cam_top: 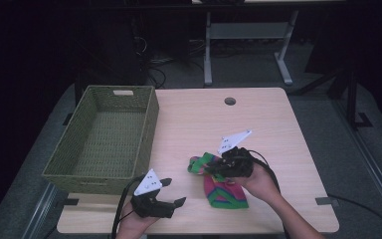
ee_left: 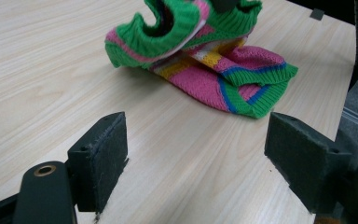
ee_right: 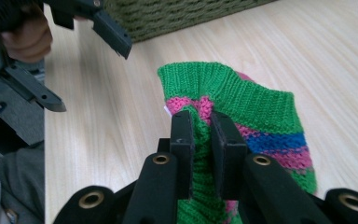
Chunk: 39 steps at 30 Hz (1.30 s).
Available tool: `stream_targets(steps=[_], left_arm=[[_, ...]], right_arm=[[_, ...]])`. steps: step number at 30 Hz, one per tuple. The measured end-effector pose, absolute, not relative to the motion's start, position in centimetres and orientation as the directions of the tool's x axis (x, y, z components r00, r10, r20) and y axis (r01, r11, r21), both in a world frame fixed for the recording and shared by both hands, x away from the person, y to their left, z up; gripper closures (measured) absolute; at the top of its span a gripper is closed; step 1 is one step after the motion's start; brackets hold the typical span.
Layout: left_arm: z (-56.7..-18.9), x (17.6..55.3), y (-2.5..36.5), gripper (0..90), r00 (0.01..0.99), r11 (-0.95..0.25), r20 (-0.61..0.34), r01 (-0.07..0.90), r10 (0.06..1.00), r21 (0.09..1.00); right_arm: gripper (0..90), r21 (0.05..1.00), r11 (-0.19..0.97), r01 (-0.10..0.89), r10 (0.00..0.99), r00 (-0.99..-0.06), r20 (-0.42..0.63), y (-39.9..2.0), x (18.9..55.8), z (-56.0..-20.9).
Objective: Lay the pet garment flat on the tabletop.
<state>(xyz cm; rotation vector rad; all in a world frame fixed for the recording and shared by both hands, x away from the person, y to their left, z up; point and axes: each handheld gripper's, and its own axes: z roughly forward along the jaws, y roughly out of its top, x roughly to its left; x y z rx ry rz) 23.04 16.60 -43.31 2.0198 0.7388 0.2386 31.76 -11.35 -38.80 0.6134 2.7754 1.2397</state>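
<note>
The striped knitted sock (cam_top: 221,186), green, pink, blue and yellow, lies crumpled near the front of the tabletop (cam_top: 258,119), right of the woven basket (cam_top: 104,137). The right hand-held gripper (ee_right: 201,128) has its jaws pinched tight on the sock's green cuff, lifting that end off the wood. The left hand-held gripper (ee_left: 196,149) hovers near the front-left edge, jaws spread wide with nothing between them.

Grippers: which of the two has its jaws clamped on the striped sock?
The right gripper: its jaws pinch the striped sock at the green cuff. The left gripper stands open beside the wicker basket, holding nothing.
</note>
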Motion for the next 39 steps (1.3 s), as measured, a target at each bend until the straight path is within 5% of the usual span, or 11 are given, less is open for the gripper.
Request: stream_targets(steps=[13,39], left_arm=[[-42.6,24.4,14.1,22.0,0.796,-0.389,-0.068,0.366,0.602,0.845],[-44.2,29.8,10.4,31.9,0.799,-0.324,-0.118,0.367,0.589,0.872]], right_arm=[[80.0,0.766,0.526,0.370,0.403,-0.901,0.159,-14.5,32.0,-37.3],[80.0,0.819,0.434,0.376,0.391,-0.897,0.204,-18.5,32.0,-36.2]])
